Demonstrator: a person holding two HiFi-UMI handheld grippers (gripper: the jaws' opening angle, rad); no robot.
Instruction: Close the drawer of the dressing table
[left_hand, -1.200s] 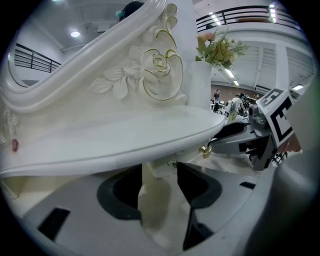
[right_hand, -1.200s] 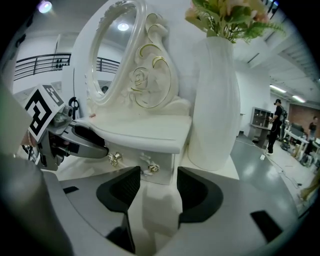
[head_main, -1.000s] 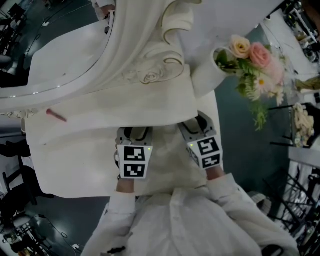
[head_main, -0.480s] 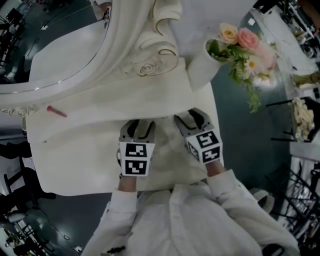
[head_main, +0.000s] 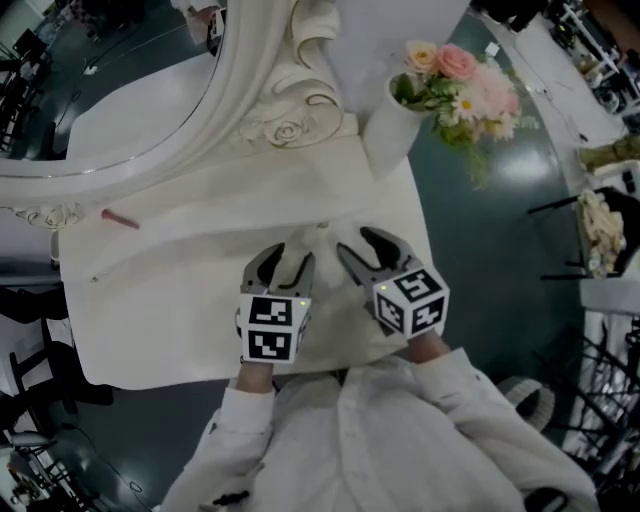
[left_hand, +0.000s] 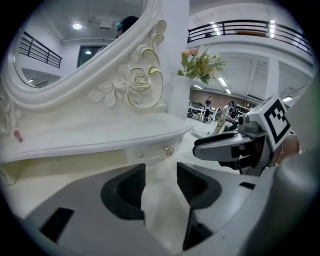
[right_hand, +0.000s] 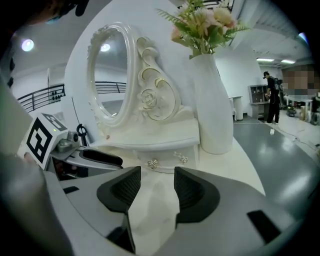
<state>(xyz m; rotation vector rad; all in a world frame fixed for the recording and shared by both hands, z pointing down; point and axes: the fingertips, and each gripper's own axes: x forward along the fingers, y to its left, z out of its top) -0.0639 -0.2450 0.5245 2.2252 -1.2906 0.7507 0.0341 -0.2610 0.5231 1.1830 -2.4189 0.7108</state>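
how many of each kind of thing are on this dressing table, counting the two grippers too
mirror: 1
vase of flowers: 1
drawer knobs: 2
small red item on the tabletop: 1
grippers, left gripper and right gripper, both open: 2
total: 7

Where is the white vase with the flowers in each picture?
Head view: the vase is near the top, right of middle.
Left gripper view: the vase is in the upper middle.
Right gripper view: the vase is right of middle, large.
Shared landmark: the carved rose, just left of the vase everywhere.
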